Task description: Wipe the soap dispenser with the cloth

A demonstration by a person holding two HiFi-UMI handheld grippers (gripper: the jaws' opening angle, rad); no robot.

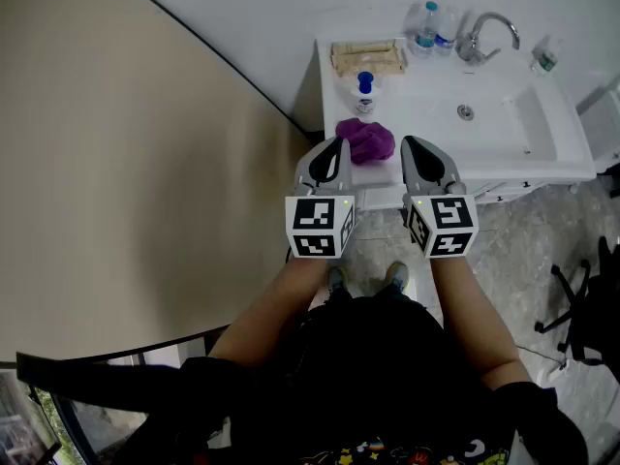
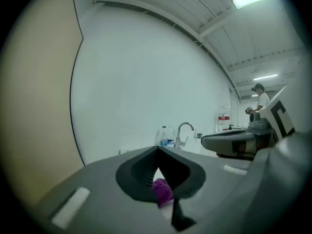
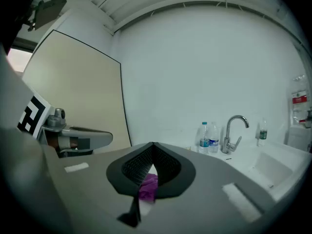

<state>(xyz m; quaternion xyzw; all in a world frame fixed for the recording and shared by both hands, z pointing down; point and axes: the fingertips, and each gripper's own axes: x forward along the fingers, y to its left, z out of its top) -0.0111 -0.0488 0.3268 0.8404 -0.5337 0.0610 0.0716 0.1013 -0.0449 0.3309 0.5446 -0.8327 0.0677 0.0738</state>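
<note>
The soap dispenser (image 1: 364,93), white with a blue cap, stands at the left end of the white counter (image 1: 380,177), just on the far side of the purple cloth (image 1: 366,139). Neither is in my grip, so I judge the task to be at its very start, with the cloth not yet picked up. At the far left there is only a beige wall panel (image 1: 116,163). My left gripper (image 1: 336,145) hovers by the counter's near edge, jaws together with nothing in them, and the cloth lies heaped just beyond and between the two tips. My right gripper (image 1: 413,143) is level with the left, its jaws likewise closed on nothing. Further right are the basin (image 1: 504,114) and, at the far edge, the faucet (image 1: 484,35) with water bottles (image 1: 426,27) beside it. The next move, as I see it, calls for parting one pair of jaws, reaching forward and down to the cloth and pinching a fold. The other gripper could steady the dispenser, which looks light and apt to tip. Only the head view shows the dispenser and how it stands to the cloth. In both gripper views the dispenser is out of sight, and just a scrap of purple shows through the gap behind the meeting tips. The left gripper view alone shows a person (image 2: 261,99) standing far off to the right.
</note>
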